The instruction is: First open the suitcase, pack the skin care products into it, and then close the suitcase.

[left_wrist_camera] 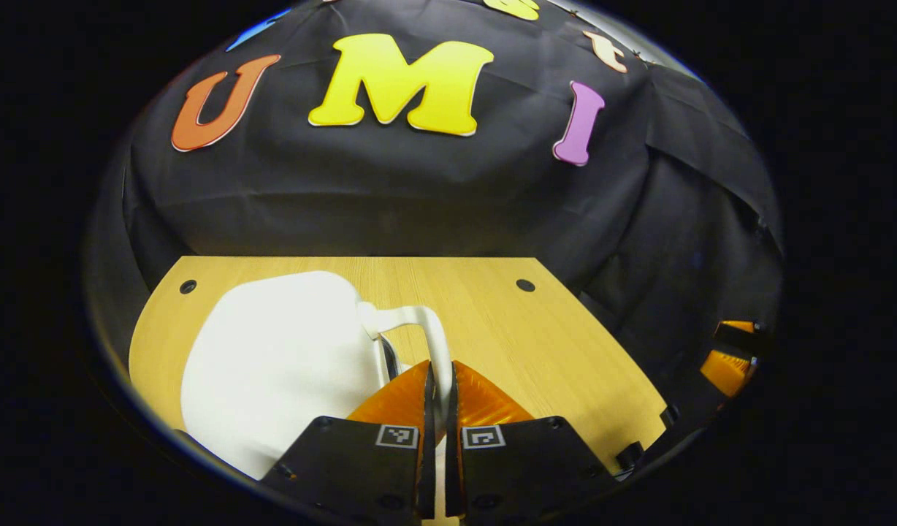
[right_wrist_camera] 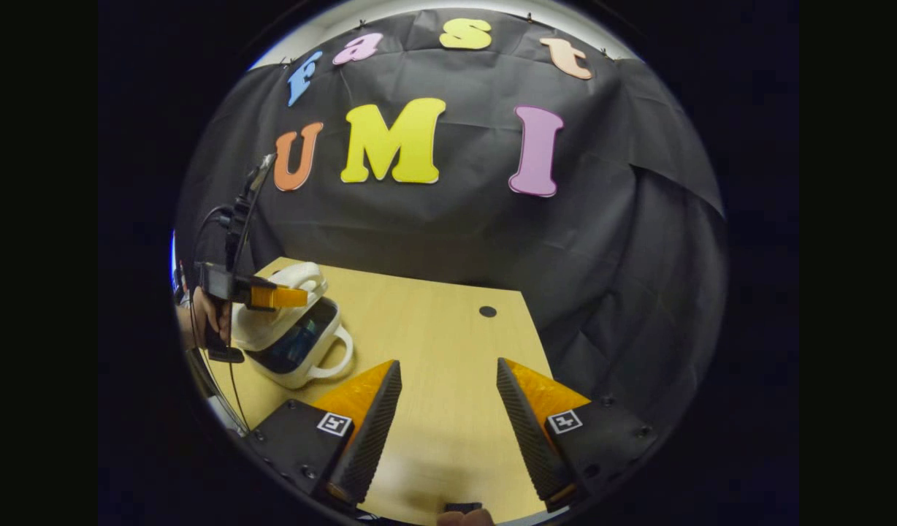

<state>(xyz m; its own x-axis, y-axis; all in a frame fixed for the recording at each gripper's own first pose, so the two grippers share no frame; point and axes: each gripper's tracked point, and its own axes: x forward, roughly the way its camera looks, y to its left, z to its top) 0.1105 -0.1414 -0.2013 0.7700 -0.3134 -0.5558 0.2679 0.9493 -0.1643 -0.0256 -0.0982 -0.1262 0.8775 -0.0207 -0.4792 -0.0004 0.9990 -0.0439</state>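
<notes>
Far left of the light wooden table (right_wrist_camera: pixel 448 343): the small white hard-shell suitcase (right_wrist_camera: pixel 291 332) lies near the left edge, lid partly raised, with a dark interior visible in the gap between lid and base. What lies inside cannot be made out. The base's white loop handle (right_wrist_camera: pixel 335 358) points toward the table's middle.

In the right gripper view, the left gripper (right_wrist_camera: pixel 277 296) sits at the lid's upper edge, held by a hand (right_wrist_camera: pixel 200 318) at the left margin, with a cable rising above it.

In the left gripper view, the left gripper (left_wrist_camera: pixel 440 380) has its fingers pressed nearly together, pinching the lid's white loop handle (left_wrist_camera: pixel 419 329) between them. The white lid (left_wrist_camera: pixel 280 358) spreads to the left of the fingers.

Right of the suitcase: bare table with a dark round hole (right_wrist_camera: pixel 487 311).

The right gripper (right_wrist_camera: pixel 448 398) hovers over the front middle of the table, fingers spread wide with nothing between them, well apart from the suitcase, which lies ahead and to its left.
</notes>
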